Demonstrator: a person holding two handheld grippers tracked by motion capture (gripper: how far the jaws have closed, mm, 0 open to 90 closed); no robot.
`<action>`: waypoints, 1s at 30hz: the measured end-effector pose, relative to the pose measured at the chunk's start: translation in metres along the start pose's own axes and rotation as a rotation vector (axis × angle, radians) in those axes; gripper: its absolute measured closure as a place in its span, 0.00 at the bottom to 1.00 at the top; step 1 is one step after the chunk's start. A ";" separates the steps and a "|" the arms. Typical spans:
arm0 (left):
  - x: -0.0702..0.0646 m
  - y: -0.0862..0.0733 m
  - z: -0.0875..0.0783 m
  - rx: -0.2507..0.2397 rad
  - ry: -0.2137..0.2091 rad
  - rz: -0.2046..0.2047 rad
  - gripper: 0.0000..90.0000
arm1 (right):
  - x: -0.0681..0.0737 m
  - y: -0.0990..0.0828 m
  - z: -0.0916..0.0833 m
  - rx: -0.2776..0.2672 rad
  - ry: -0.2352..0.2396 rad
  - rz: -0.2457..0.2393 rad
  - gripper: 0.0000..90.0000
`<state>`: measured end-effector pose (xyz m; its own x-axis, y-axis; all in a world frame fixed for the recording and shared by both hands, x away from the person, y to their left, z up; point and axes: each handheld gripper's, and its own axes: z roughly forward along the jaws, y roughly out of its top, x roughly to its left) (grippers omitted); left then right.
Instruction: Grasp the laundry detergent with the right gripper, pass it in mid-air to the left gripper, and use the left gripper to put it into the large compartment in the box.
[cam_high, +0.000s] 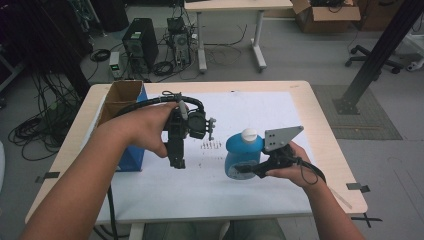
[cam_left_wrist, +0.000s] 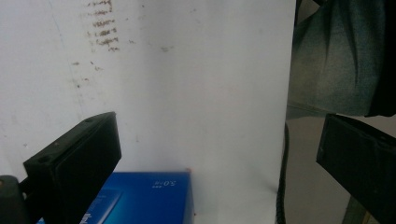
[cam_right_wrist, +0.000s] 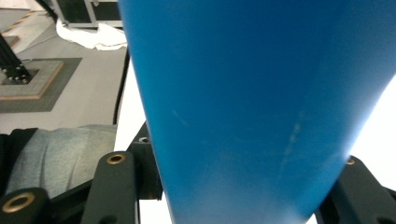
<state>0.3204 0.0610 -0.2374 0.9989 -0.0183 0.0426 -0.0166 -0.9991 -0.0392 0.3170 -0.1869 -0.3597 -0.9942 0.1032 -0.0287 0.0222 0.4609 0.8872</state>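
The table (cam_high: 75, 150) carries a white sheet (cam_high: 260, 107) across most of its top. At the sheet's left edge stands an open cardboard box with blue sides (cam_high: 131, 159); its blue corner also shows low in the left gripper view, just under the near jaw. Right of centre on the sheet sits a blue bottle (cam_high: 242, 155) with a white cap (cam_high: 248, 134), upright or close to it. Small dark marks (cam_high: 211, 145) are printed on the sheet between the two hands.

The right claw (cam_high: 246, 169) is clamped on the blue bottle low on its body; the right gripper view has a jaw pressed to each side of the blue wall. The left claw (cam_high: 176, 161) points down at the sheet near the box, jaws spread wide apart and holding nothing.

The risk I see lies in that low grip: the bottle's body looks smooth and widens upward, so its weight sits above the jaws. If lifted or tilted quickly, it could pivot between them or slide out and topple onto the sheet. The left claw hangs close to the box and could knock it if swung across
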 end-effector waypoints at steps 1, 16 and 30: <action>0.000 0.001 0.000 -0.003 0.003 0.003 0.00 | 0.001 0.000 0.002 0.002 0.009 -0.001 0.51; 0.001 0.012 0.000 -0.008 -0.007 0.015 0.00 | 0.010 0.001 0.038 0.008 0.038 -0.007 0.50; -0.001 0.018 0.002 -0.004 -0.013 0.031 0.00 | 0.014 0.006 0.069 0.015 0.039 -0.001 0.50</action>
<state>0.3193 0.0427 -0.2402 0.9984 -0.0491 0.0283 -0.0480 -0.9982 -0.0364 0.3104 -0.1219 -0.3869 -0.9976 0.0682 -0.0109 0.0228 0.4745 0.8799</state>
